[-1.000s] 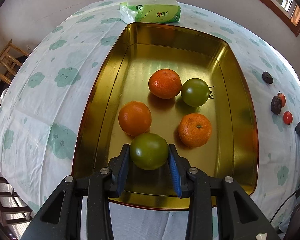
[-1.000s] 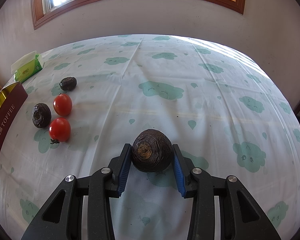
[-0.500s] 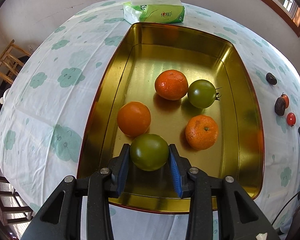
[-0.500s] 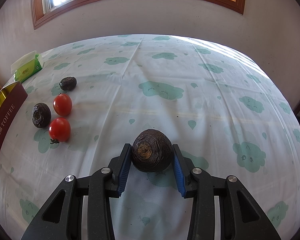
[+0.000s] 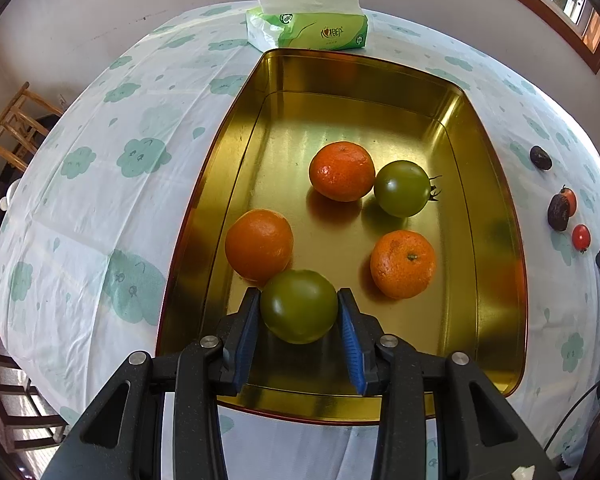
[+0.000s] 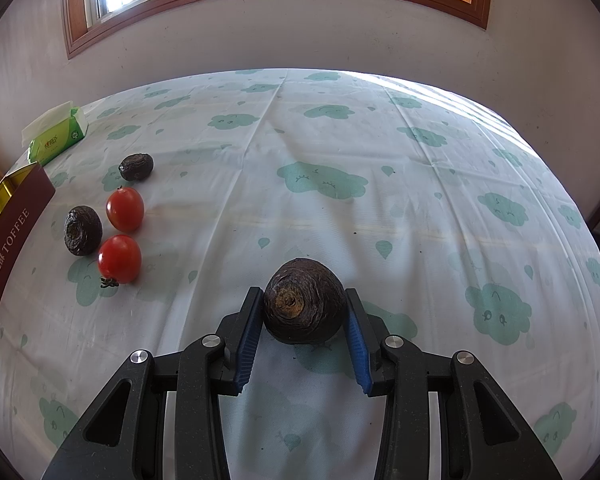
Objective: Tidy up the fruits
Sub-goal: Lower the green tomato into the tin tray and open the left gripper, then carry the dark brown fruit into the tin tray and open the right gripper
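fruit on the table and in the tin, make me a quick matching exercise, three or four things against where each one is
Things:
1. green tomato
2. large dark wrinkled fruit
3. tissue pack
4. red tomatoes

Places:
A. on the cloth beside two small dark fruits
B. between the left tongs, over the gold tin
C. beyond the tin's far end
D. between the right tongs

Pairs: 1-B, 2-D, 3-C, 4-A

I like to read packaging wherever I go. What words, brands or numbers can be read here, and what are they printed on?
"TOFFEE": on the dark red outer side of the gold tin, following a line of Chinese characters too small for me to read reliably.
"100": in a small round badge on the green tissue pack; the fine print around it is unreadable.
Red brand logo on the tissue pack's front: too blurred to read.
The fruits carry no labels or stickers.
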Demonstrator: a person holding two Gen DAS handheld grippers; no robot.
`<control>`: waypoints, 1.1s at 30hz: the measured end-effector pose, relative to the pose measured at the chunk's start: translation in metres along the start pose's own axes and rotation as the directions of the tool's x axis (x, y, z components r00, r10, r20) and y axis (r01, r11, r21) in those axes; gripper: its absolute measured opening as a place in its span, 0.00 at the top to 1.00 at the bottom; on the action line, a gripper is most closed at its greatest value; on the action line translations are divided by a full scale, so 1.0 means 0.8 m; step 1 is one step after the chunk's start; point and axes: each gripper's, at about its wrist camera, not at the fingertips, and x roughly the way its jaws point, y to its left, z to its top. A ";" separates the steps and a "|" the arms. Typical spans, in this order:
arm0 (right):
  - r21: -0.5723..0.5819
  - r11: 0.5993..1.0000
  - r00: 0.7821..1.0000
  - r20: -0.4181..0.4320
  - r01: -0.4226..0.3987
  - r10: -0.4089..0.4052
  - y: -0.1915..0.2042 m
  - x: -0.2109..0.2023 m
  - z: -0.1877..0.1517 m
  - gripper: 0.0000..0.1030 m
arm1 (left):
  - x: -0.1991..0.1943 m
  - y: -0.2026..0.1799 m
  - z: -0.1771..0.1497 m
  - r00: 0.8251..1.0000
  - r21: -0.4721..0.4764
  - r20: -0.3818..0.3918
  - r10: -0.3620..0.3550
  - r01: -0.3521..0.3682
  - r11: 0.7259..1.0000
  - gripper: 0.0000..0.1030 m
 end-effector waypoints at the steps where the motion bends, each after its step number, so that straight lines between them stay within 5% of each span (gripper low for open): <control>1: 0.000 1.000 1.000 0.000 0.000 0.000 0.000 0.000 0.000 0.60 | -0.001 0.001 0.000 1.000 -0.002 0.003 -0.004 0.004 1.000 0.64; 24: -0.001 1.000 1.000 0.000 0.002 -0.002 0.001 0.000 0.000 0.60 | -0.053 0.003 -0.003 0.989 0.013 0.151 -0.004 0.002 1.000 0.29; 33: 0.004 1.000 1.000 -0.001 0.014 -0.014 0.000 -0.001 -0.002 0.60 | -0.061 0.009 -0.010 0.983 0.007 0.184 -0.010 0.009 1.000 0.24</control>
